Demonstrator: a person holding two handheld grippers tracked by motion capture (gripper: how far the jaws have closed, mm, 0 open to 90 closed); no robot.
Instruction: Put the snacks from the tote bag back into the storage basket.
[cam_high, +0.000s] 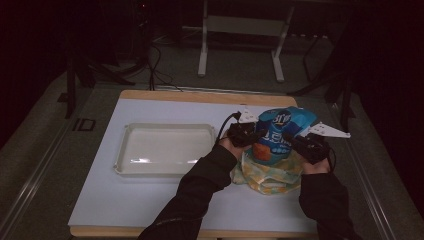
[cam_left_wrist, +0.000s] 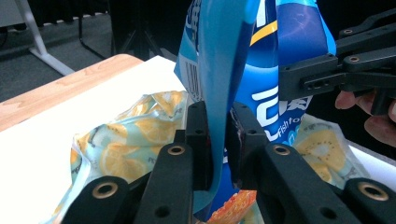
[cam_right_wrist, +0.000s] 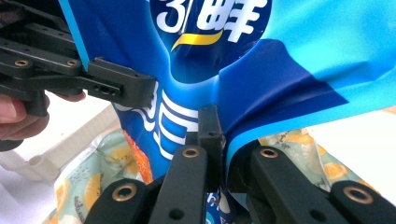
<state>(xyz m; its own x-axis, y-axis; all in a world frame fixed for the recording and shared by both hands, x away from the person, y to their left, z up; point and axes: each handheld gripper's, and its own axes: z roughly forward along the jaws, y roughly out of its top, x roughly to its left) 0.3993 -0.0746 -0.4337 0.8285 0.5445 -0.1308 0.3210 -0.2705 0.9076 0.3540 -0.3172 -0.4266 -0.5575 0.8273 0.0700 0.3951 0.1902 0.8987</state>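
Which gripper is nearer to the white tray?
Left. The left gripper is beside the white tray's right end, shut on the blue bag. The right gripper grips the bag's far side, farther from the tray.

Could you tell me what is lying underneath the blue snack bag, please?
A lemon-print packet lies flat beneath the blue snack bag, which both tongs hold up. The packet's middle is covered by the bag.

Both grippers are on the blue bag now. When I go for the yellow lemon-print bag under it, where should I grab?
Take the lemon-print bag by its flat near edge, coming in low from the person's side. It lies flat on the table, and the blue bag, held by the left gripper and right gripper, covers its far part.
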